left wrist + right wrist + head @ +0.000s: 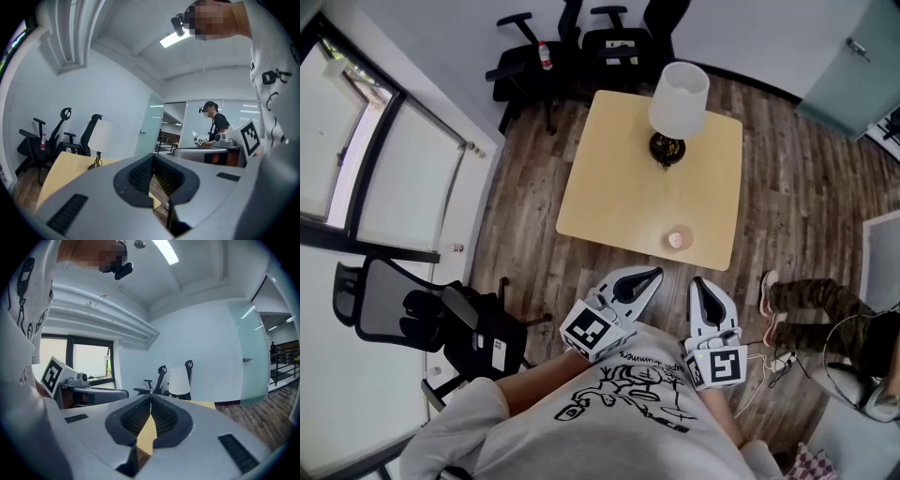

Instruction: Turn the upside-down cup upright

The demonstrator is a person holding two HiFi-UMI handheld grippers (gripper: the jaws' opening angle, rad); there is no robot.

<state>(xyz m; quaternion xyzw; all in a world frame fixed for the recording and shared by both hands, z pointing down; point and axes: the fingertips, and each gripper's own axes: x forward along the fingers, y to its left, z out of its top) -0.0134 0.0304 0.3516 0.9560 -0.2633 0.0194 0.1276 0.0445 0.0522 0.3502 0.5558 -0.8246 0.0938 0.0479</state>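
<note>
A small translucent cup [678,239] stands near the front edge of the square wooden table [619,192], its flat base facing up. My left gripper [653,274] hovers over the floor just short of the table's front edge, jaws shut and empty. My right gripper [697,281] is beside it, a little below the cup in the head view, also shut on nothing. In the left gripper view the left gripper [153,157] points toward the table [65,171]. In the right gripper view the right gripper [151,397] shows closed tips with the table [206,404] beyond. The cup is hidden in both gripper views.
A lamp with a white shade [679,101] stands at the table's far side. Black office chairs [553,52] sit behind the table, another chair [431,319] at the left. A seated person's legs [811,300] are at the right. Another person [215,126] stands in the background.
</note>
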